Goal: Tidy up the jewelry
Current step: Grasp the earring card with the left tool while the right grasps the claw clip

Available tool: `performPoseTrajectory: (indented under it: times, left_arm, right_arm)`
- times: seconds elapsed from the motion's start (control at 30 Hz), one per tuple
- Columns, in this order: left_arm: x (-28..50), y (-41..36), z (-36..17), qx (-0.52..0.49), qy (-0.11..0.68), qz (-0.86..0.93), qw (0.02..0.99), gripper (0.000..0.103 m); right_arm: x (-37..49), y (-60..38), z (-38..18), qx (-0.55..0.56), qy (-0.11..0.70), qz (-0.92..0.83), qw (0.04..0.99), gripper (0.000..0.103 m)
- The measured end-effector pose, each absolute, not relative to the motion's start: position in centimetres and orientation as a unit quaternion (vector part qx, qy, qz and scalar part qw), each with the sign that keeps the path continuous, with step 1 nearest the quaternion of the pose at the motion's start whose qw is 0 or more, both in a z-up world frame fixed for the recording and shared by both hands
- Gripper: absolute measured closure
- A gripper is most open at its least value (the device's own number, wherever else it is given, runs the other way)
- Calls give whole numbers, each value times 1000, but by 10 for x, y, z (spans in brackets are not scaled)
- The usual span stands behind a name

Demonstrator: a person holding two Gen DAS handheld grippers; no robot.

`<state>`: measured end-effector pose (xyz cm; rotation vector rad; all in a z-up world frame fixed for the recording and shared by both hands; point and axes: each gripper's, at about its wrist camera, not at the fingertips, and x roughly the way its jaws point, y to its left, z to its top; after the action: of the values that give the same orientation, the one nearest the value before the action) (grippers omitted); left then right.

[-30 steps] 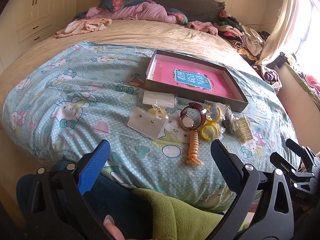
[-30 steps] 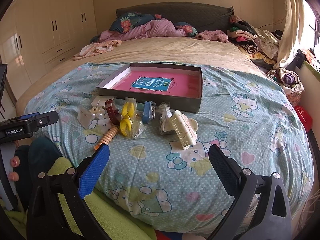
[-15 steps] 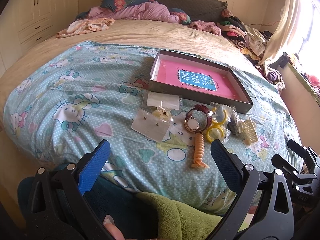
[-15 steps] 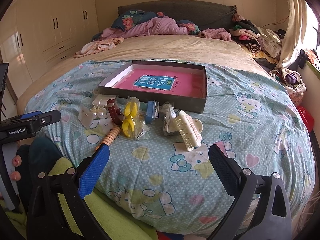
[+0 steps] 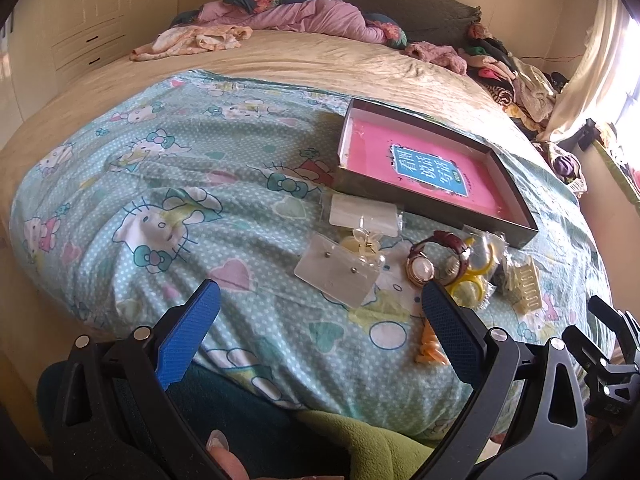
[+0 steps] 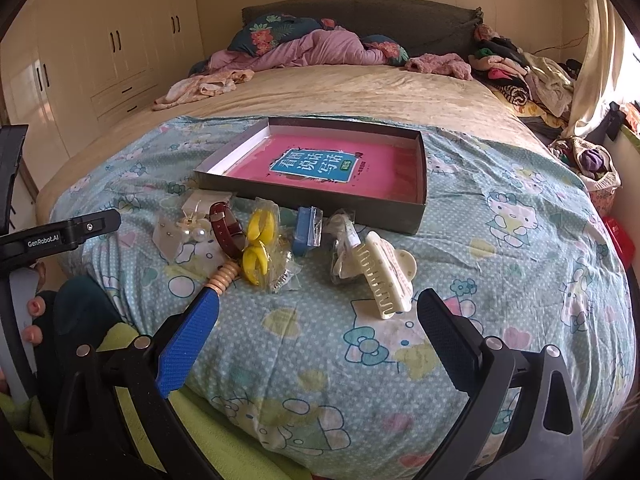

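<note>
Left wrist view: the left tongs (image 5: 320,312) gaped wide, empty, over the bed (image 5: 120,184); a watch (image 5: 424,264) lay just ahead.

Right wrist view: the right tongs (image 6: 318,318) were equally wide, empty; a hair claw (image 6: 384,276) lay ahead, the tray (image 6: 416,208) beyond. Sorting seemingly hadn't begun; next, approach and grip one piece.
</note>
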<state>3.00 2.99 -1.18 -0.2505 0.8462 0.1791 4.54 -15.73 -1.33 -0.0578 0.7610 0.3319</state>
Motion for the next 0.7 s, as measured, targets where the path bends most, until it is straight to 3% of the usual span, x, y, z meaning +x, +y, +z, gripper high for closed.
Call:
performPoseTrajectory:
  times: [0.7]
  left_arm:
    - [83,36,-73,-83,491,45,866,9]
  right_arm:
    - [110,-201,-34,2,384,109,917,4]
